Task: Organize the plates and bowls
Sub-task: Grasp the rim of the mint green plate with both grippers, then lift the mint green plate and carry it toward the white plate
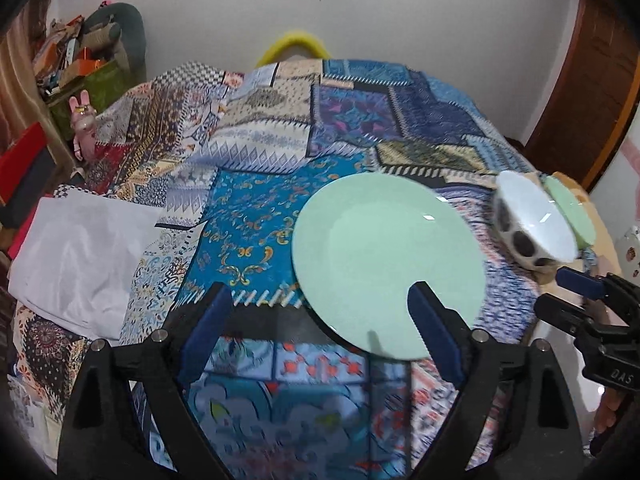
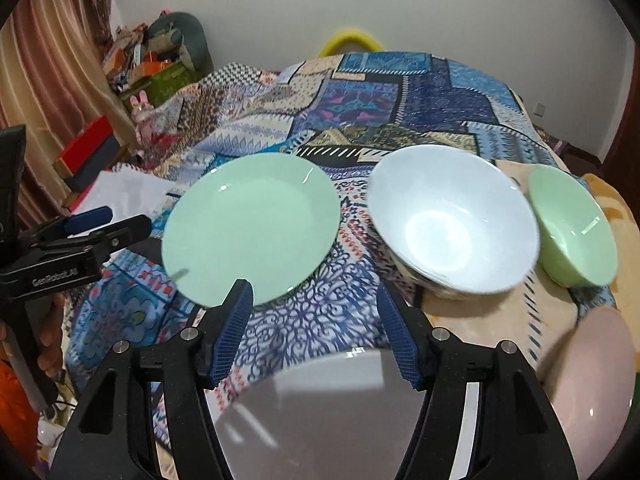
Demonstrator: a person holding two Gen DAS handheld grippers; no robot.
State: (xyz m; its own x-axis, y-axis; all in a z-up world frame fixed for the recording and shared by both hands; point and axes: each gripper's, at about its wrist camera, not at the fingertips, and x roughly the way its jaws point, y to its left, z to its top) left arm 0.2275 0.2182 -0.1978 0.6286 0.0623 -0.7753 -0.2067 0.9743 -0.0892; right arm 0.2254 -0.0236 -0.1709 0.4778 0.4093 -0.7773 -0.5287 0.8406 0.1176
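Note:
A pale green plate [image 1: 388,256] [image 2: 248,228] lies flat on the patchwork cloth [image 1: 248,216], with a dark patch under its near edge. My left gripper [image 1: 320,312] is open; its right finger overlaps the plate's near rim and nothing is held. To the plate's right stands a white bowl with dark spots [image 1: 532,220] [image 2: 452,220], then a small green bowl [image 1: 572,212] [image 2: 572,224]. My right gripper [image 2: 320,312] hovers open above a grey plate [image 2: 332,412], in front of the white bowl. A pink dish [image 2: 596,372] sits at the lower right.
A white folded sheet [image 1: 80,256] lies left of the green plate. A pink rabbit toy [image 1: 82,120] and a box of clutter [image 1: 80,64] stand at the far left by the curtain. A yellow ring [image 1: 296,44] shows behind the cloth. A hand [image 2: 48,344] holds the left gripper's handle.

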